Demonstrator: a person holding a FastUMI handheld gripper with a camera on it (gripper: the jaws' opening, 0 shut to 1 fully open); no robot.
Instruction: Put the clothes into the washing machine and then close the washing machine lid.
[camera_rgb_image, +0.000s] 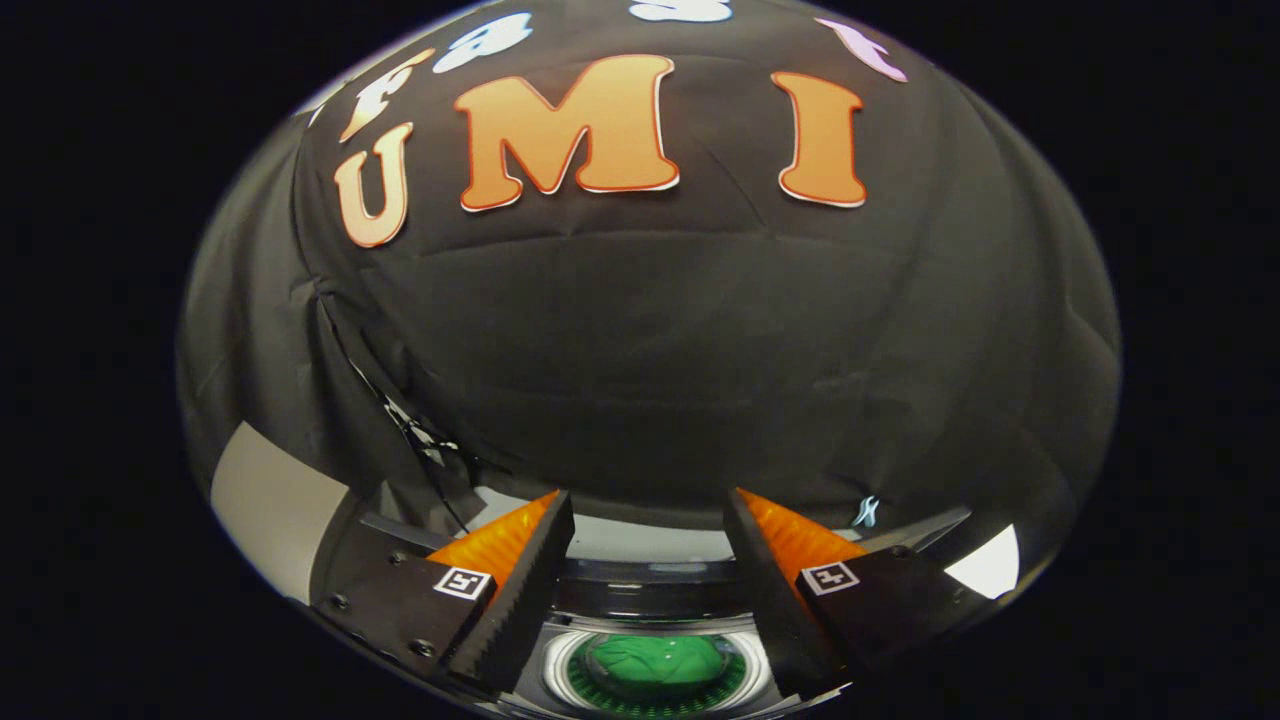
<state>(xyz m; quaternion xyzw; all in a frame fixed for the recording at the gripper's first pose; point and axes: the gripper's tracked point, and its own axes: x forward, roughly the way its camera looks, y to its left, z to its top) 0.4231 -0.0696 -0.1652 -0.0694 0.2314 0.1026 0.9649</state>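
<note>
The claw (648, 560) stood wide with nothing between its fingers. Directly below the gap lay the washing machine's round drum opening (655, 668), with the green clothes (655, 660) already inside it. Beyond the fingertips, a pale rim (650, 538) crossed before the black cloth wall (700, 360).

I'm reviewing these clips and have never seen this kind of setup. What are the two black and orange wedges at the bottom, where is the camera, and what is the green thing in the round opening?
The camera rides on a hand-held gripper and looks forward along it. The two wedges are its fingers, black toothed pads with orange backing, standing apart with nothing between them. Below them, seen through the gap, is a small washing machine with a round drum opening; the green thing inside is a piece of clothing already lying in the drum. No lid covers the opening here. The dark cloth beyond is just the booth's wall.
</note>
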